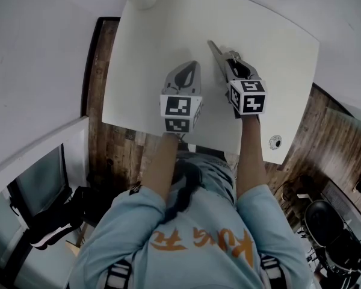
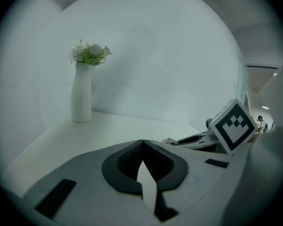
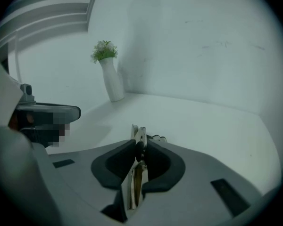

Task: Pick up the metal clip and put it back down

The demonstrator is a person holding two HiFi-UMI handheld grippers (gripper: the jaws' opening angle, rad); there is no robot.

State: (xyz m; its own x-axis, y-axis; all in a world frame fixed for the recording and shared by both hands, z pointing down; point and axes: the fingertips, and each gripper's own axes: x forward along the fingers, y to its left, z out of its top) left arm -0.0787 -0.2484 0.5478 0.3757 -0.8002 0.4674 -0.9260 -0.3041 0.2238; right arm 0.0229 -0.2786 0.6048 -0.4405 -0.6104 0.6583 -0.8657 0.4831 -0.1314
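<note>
- White counter [image 1: 168,35]: both grippers over its near half, side by side.
- Left gripper [image 2: 141,144]: jaws shut tip to tip, nothing btwn them.
- Right gripper [image 3: 138,147]: jaws closed on metal clip [image 3: 137,132], pads pressing both sides.
- White vase [image 3: 112,83] w/ flowers: upright at far corner.
- Clip: narrow end pokes out past jaws; can't tell if it's clear of counter.

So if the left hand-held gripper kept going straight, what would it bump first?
Probably nothing on the table: the vase stands off to its left. It would likely reach the wall behind.
</note>
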